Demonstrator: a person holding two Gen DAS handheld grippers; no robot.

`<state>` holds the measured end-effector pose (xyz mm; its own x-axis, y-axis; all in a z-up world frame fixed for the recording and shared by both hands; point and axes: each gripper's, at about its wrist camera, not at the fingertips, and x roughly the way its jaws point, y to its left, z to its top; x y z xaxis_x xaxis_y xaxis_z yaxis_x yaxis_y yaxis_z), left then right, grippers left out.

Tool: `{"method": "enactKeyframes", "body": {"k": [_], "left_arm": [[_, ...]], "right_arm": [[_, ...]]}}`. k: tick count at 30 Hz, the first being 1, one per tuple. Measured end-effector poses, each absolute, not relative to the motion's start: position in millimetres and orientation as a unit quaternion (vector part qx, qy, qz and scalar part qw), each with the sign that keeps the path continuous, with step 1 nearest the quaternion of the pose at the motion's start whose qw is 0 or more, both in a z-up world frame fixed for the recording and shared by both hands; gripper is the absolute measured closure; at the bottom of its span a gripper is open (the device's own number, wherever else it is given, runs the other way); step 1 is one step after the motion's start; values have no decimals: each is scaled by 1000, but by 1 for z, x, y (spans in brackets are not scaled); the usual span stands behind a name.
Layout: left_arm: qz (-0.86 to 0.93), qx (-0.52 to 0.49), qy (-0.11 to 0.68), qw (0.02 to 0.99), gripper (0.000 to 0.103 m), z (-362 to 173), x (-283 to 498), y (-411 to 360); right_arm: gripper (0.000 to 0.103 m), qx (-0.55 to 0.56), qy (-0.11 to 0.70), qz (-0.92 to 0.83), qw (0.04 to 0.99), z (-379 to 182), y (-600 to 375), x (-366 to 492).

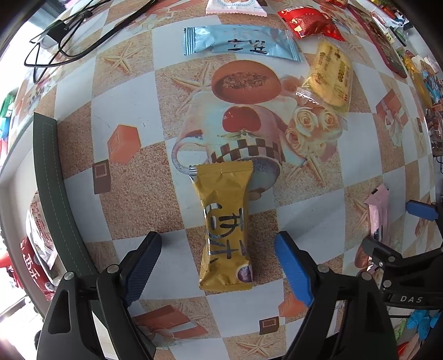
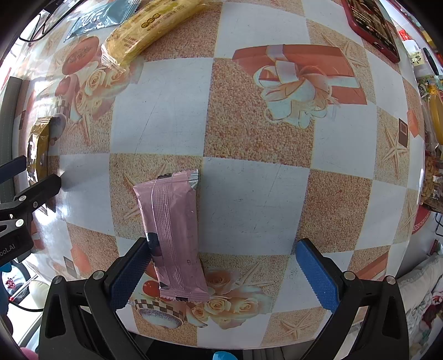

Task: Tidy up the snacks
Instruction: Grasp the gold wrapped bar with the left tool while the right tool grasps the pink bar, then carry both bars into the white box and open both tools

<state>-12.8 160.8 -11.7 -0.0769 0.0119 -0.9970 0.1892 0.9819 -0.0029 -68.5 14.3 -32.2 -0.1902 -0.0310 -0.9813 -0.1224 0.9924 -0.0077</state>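
A mustard-yellow snack packet [image 1: 225,224] lies flat on the patterned tablecloth, between the fingers of my left gripper [image 1: 218,249], which is open around its near half without touching it. A pink snack packet [image 2: 173,235] lies on the table between the fingers of my right gripper [image 2: 224,257], which is open; the packet sits close to the left finger [image 2: 130,274]. The pink packet also shows at the right of the left wrist view [image 1: 378,213], and the yellow one at the left of the right wrist view [image 2: 38,149].
Further back lie a light-blue packet [image 1: 241,43], a clear pack of yellow biscuits [image 1: 329,74], a red packet [image 1: 310,22] and a white one [image 1: 235,5]. A red-cased phone [image 2: 371,27] lies far right. A dark green bin rim [image 1: 52,193] stands left. Cables [image 1: 55,47] lie far left.
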Motion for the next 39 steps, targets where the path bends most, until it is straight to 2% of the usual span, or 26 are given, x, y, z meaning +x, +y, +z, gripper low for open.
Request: {"method": "enactKeyframes", "body": {"k": [15,18,19,21,22,24,26,27,28,33,39], "left_arm": [[-69,76,732,673,13,-13,-13,160],[-76,80,730,674,21,-10,-16,158],[-79,82,729,675,24,-9,-17,156],[-86,86,726,677,40,-5,-19,154],[-90,88,724,678,45,-3,-20,152],[-96,92,722,679,67,-1,-22,151],[-102,92,723,677,73,0,-24,151],[-106,88,724,676,78,1,-24,152],[-107,83,725,676,79,2,-25,154],[-115,50,710,693,79,21,-29,164],[-114,14,695,710,79,43,-32,184]], "right_arm": [[0,-15,785,8,619,-33,10,-74],[0,-19,784,10,621,-32,14,-80],[2,-20,782,11,623,-30,15,-82],[10,-20,778,12,628,-26,16,-85],[17,-21,776,12,631,-22,17,-87],[30,-24,770,14,637,-16,18,-89],[51,-27,764,15,645,-10,18,-90],[58,-27,761,14,648,-7,18,-91],[75,-26,759,13,651,-4,17,-91],[78,49,756,42,652,6,6,-90],[78,59,745,61,661,23,5,-89]]}}
